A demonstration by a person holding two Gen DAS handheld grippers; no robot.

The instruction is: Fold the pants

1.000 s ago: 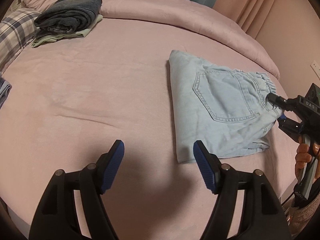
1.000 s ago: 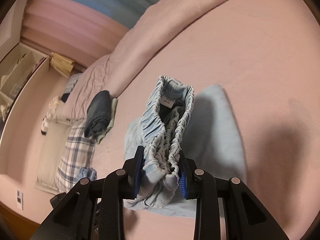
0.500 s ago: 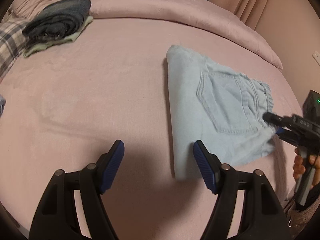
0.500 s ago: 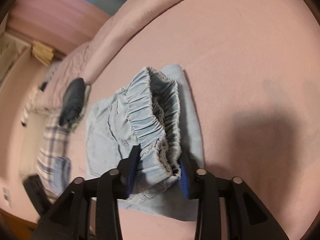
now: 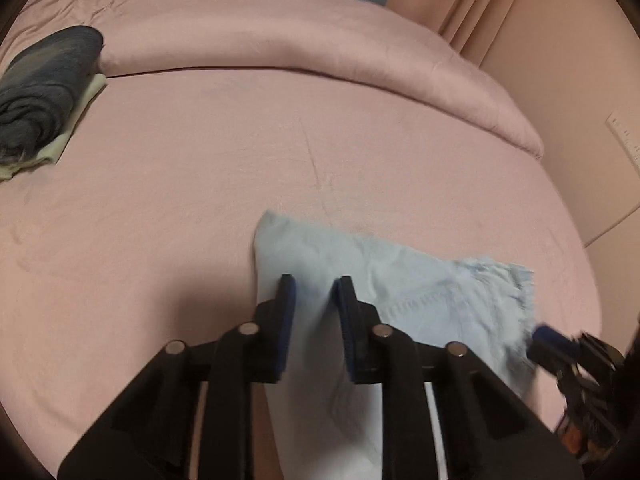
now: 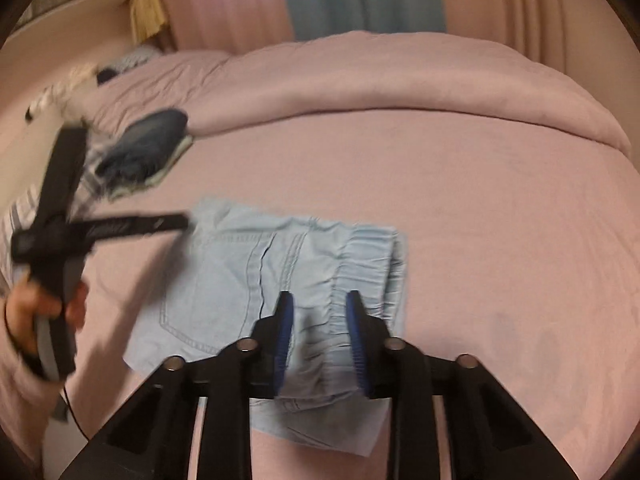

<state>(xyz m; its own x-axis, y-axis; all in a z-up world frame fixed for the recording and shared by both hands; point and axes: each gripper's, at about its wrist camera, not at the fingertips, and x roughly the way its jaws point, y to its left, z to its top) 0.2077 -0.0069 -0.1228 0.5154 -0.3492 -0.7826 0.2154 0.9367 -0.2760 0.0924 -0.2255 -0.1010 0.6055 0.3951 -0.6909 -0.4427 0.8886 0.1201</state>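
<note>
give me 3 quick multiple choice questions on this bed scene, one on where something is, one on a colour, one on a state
1. Where is the dark folded stack?
A. far left of the bed
B. on the pants
C. on the floor

2. What colour are the pants?
A. black
B. light blue
C. red

3. What lies between the right gripper fingers?
A. nothing
B. a pillow
C. the elastic waistband

A: the stack sits by the bed's left edge, apart from the pants.
B: pale blue denim.
C: gathered waistband fabric fills the gap.

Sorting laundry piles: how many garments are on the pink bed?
3, maybe more hidden: folded light-blue denim pants in front; rolled dark-blue denim garment on a pale-green folded garment by the far-left edge.
</note>
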